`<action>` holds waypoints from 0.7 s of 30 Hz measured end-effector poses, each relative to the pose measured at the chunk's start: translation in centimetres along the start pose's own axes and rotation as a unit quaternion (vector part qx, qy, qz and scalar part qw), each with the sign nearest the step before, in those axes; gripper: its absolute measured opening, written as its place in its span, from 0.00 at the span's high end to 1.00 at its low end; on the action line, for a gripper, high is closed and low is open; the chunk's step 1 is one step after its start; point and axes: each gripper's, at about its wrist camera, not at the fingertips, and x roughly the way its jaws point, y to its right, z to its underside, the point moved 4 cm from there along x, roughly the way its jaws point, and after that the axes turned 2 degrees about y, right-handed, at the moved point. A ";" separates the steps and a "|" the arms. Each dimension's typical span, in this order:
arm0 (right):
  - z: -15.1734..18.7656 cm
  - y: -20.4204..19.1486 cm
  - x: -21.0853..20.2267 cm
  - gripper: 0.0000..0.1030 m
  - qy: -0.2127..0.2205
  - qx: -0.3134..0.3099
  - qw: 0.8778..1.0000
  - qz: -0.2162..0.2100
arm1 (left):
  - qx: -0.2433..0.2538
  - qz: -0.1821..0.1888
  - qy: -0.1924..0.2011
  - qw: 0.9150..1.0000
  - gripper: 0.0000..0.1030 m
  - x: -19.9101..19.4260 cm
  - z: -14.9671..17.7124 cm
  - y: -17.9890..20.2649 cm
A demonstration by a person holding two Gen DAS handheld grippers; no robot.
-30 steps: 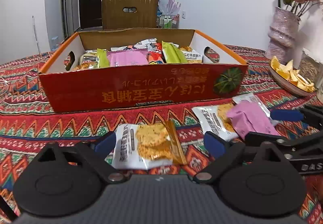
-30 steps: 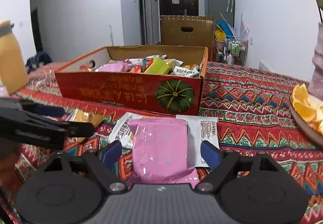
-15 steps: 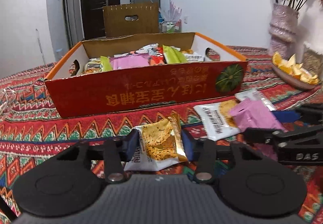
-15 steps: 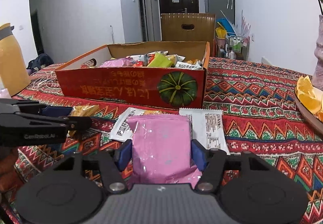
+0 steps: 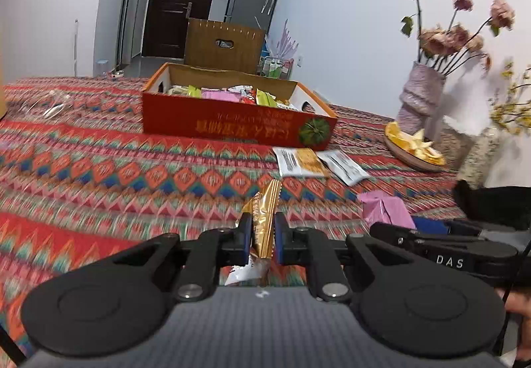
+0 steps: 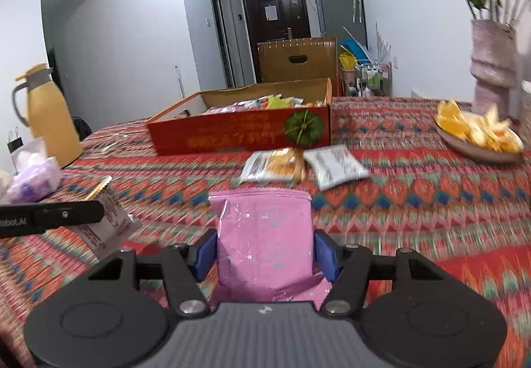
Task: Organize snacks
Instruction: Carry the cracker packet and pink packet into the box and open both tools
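Holding, left gripper (image 5: 262, 240): I have the gold cracker packet (image 5: 264, 222) clamped edge-on.
Right gripper (image 6: 265, 250): clamped on pink packet (image 6: 265, 235).
Snack box (image 6: 245, 132): 12 o'clock.

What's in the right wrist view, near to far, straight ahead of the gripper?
right gripper → pink packet it grips → cracker packet on the tablecloth → red box → wooden crate → door
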 end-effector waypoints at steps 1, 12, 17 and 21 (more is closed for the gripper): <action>0.6 -0.5 -1.0 0.41 -0.001 -0.002 1.000 -0.002 | 0.002 0.000 0.000 1.000 0.87 -1.2 0.6 0.0; 4.7 -4.5 -9.3 0.41 0.013 -0.001 1.000 -0.013 | 0.016 0.012 0.025 0.999 0.87 -9.7 3.1 1.4; 4.8 -4.8 -10.8 0.41 0.022 -0.006 1.000 -0.012 | 0.019 0.016 0.036 0.999 0.87 -11.1 3.3 2.2; 4.5 -4.5 -10.6 0.41 0.024 -0.005 1.000 -0.012 | 0.024 0.018 0.040 0.999 0.87 -11.0 2.9 2.3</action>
